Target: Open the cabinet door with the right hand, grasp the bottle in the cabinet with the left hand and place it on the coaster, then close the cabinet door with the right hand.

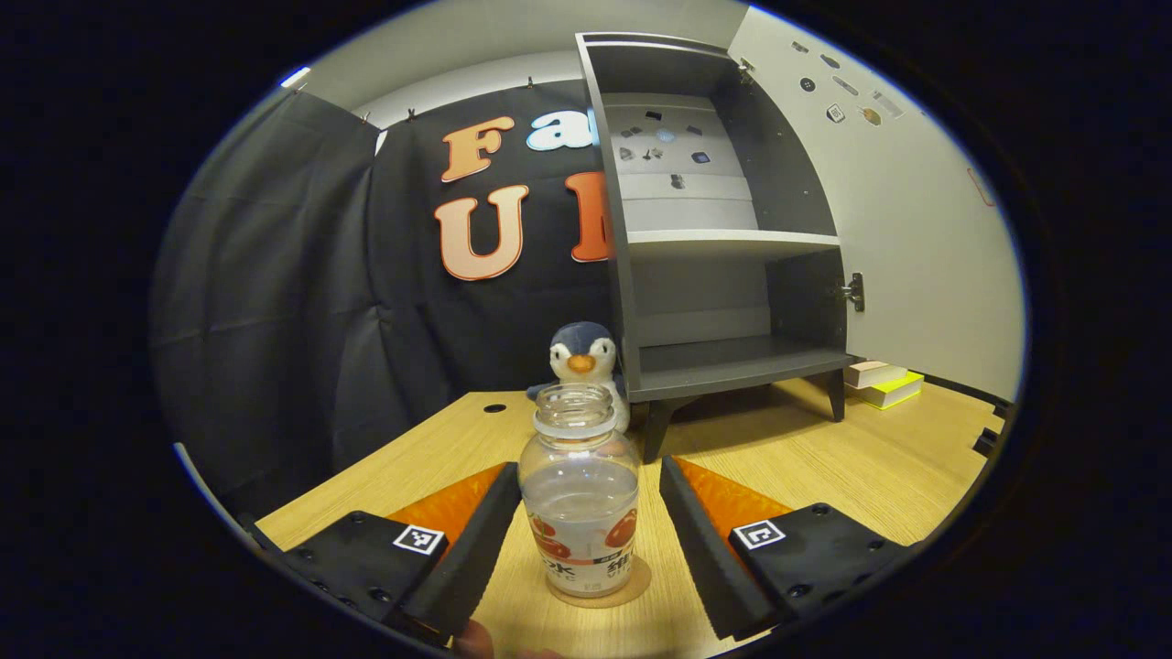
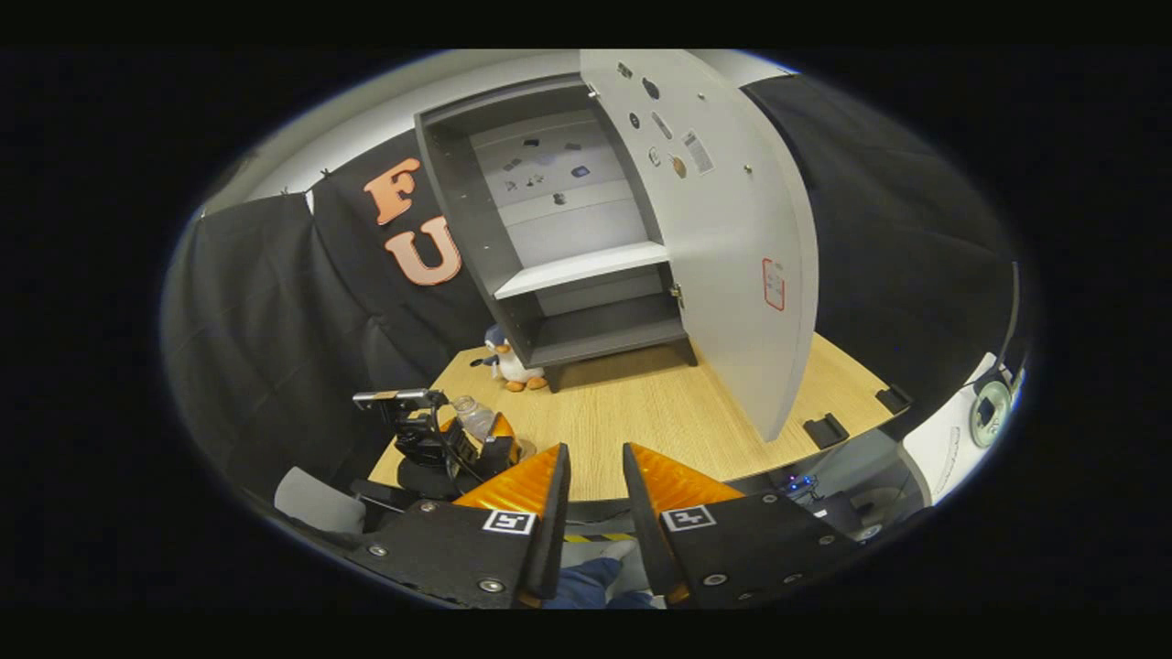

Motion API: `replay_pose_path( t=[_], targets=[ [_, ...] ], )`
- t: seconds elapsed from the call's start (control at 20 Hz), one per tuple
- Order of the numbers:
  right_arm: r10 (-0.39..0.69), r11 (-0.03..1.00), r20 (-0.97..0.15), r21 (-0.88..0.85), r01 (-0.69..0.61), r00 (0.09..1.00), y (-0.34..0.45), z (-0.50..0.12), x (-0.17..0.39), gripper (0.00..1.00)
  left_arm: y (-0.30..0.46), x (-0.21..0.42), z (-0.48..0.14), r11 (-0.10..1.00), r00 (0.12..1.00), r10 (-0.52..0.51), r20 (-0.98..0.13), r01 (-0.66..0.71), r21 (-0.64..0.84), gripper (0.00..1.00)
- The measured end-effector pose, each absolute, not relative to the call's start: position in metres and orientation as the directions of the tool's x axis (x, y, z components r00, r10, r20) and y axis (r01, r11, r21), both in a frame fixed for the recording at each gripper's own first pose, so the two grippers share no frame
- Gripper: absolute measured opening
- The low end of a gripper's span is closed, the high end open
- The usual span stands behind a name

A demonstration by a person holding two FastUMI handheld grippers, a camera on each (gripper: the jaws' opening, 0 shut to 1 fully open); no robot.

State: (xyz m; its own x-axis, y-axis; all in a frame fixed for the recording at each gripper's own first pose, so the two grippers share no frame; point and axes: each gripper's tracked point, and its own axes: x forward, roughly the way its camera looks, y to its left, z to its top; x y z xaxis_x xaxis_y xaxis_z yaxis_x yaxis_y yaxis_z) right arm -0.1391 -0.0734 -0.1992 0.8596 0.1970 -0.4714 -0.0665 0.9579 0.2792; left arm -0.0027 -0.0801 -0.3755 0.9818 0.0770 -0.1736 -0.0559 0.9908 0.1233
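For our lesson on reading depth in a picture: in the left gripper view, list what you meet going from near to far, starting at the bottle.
bottle standing on the coaster → plush penguin → open cabinet → booth wall
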Motion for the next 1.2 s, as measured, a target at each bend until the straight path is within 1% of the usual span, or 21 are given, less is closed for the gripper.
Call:
replay_pose_path(
  t=[0.2, 0.5, 0.55, 0.6, 0.75, 1.0, 1.1, 1.2],
  targets=[
    [0.209, 0.952, -0.450, 0.297, -0.075, 0.868, -0.076, -0.191, -0.140, 0.36, -0.078, -0.010, -0.358, 0.992, 0.983, 0.083, -0.162, -0.066, 0.110, 0.99],
    [0.224, 0.949, -0.442, 0.302, -0.091, 0.869, -0.080, -0.187, -0.145, 0.36, -0.066, -0.014, -0.344, 0.987, 0.981, 0.127, -0.145, -0.110, 0.118, 0.99],
    [0.227, 0.948, -0.439, 0.306, -0.093, 0.869, -0.081, -0.186, -0.145, 0.36, -0.065, -0.016, -0.342, 0.986, 0.981, 0.128, -0.146, -0.111, 0.122, 1.00],
    [0.230, 0.946, -0.436, 0.309, -0.095, 0.870, -0.082, -0.185, -0.146, 0.36, -0.066, -0.018, -0.339, 0.987, 0.982, 0.126, -0.143, -0.109, 0.120, 0.99],
    [0.236, 0.944, -0.421, 0.313, -0.104, 0.876, -0.085, -0.180, -0.148, 0.36, -0.073, -0.024, -0.323, 0.986, 0.985, 0.115, -0.127, -0.098, 0.132, 0.99],
    [0.240, 0.936, -0.351, 0.331, -0.120, 0.905, -0.096, -0.151, -0.150, 0.36, -0.091, -0.033, -0.268, 0.989, 0.992, 0.082, -0.100, -0.069, 0.128, 0.99],
    [0.238, 0.935, -0.308, 0.330, -0.131, 0.921, -0.102, -0.133, -0.148, 0.39, -0.101, -0.036, -0.242, 0.992, 0.993, 0.070, -0.093, -0.060, 0.110, 0.99],
    [0.234, 0.935, -0.258, 0.323, -0.145, 0.937, -0.109, -0.112, -0.145, 0.39, -0.107, -0.039, -0.216, 0.994, 0.995, 0.061, -0.083, -0.053, 0.095, 0.99]
  ],
)
